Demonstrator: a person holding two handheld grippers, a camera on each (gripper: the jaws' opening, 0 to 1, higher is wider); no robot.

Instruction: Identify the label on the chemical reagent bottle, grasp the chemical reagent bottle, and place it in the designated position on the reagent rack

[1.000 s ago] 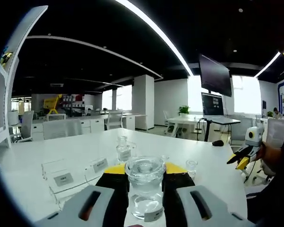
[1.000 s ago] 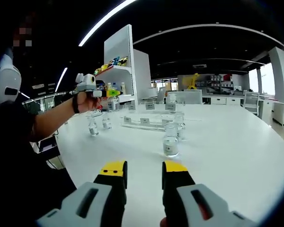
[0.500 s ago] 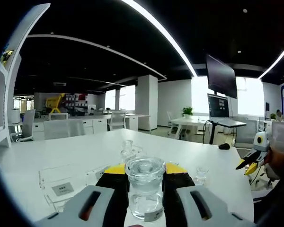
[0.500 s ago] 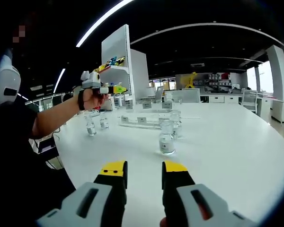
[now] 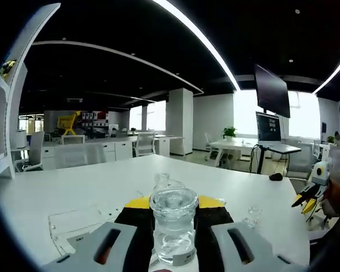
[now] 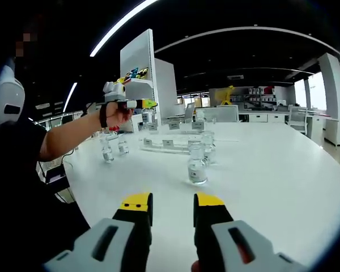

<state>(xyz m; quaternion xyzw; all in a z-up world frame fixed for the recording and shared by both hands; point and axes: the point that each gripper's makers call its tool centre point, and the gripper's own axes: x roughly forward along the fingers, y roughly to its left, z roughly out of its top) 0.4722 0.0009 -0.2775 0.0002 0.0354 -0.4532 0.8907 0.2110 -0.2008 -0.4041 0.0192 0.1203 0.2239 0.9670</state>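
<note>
Left gripper view: reagent bottle (image 5: 173, 226) clamped upright between left tongs (image 5: 173, 205); right tongs (image 6: 173, 199) apart.

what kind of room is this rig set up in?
Likely an open-plan office or demo space: desks with white chairs, a monitor on a stand, and a large white table holding reagent bottles.

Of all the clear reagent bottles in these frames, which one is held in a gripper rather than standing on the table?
The stoppered bottle clamped between the left gripper's jaws. The others, like the labelled bottle ahead of the right gripper, stand free on the white table.
</note>
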